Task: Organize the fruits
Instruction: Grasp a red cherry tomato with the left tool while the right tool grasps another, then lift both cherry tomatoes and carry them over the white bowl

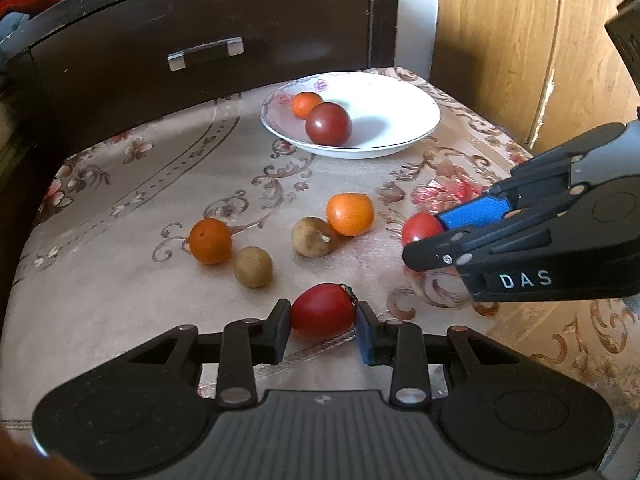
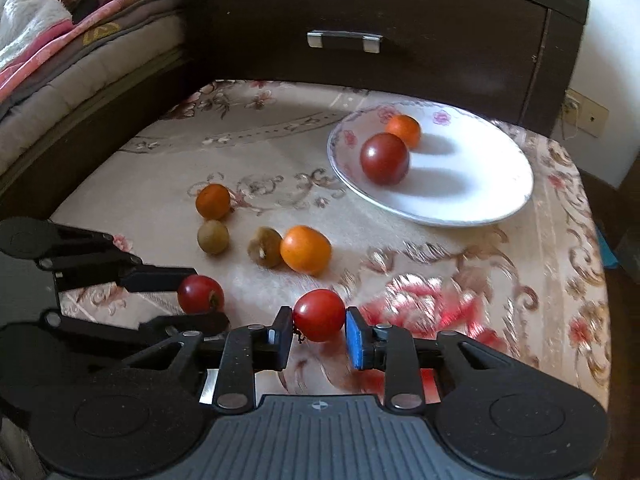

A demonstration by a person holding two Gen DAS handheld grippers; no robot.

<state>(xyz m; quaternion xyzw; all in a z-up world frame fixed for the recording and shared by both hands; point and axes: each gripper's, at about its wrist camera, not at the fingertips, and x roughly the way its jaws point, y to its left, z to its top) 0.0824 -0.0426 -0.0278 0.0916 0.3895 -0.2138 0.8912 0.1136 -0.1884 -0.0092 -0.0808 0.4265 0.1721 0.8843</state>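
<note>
Red tomato [image 1: 323, 310] gripped in left claw [image 1: 323, 330], another tomato [image 2: 319, 314] between right claw [image 2: 319, 334] pads (contact unclear); white plate [image 1: 400, 120] far right.

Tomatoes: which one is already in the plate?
The dark red tomato beside the small orange fruit in the white plate. The other two sit on the cloth between the left gripper and right gripper fingers.
</note>
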